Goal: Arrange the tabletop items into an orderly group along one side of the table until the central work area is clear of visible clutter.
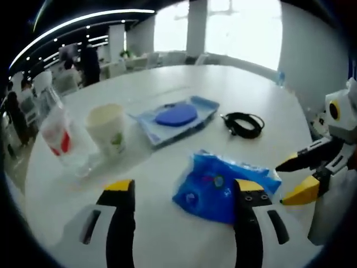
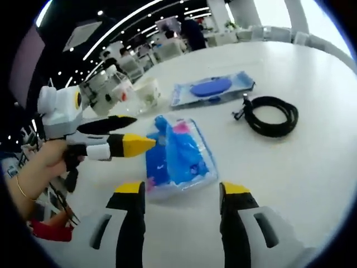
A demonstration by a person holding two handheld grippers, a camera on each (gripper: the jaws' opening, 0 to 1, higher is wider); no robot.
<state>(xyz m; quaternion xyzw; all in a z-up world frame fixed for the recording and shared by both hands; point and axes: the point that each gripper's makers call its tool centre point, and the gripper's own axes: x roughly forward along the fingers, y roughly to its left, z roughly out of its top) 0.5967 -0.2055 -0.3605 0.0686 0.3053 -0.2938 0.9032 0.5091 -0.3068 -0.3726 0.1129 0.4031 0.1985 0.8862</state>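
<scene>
Presently on the white counter (image 1: 234, 84): blue plastic packet (image 2: 177, 153), centre, just ahead of both grippers. Flat blue tray (image 1: 177, 117) at 12 o'clock from it; coiled black cable (image 1: 243, 124) at 2 o'clock; paper cup (image 1: 107, 128) and clear bottle (image 1: 62, 137) at 10 o'clock. Left gripper (image 1: 184, 192): jaws wide, holding nothing. Right gripper (image 2: 181, 192): jaws wide, holding nothing. Risk: slick, soft packet may slide or buckle if pinched at one edge; grippers converging may collide.

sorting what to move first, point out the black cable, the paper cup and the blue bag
black cable (image 1: 244, 124), left gripper view, on the coiled loop
paper cup (image 1: 107, 129), left gripper view, on its side wall
blue bag (image 2: 177, 155), right gripper view, on its middle
</scene>
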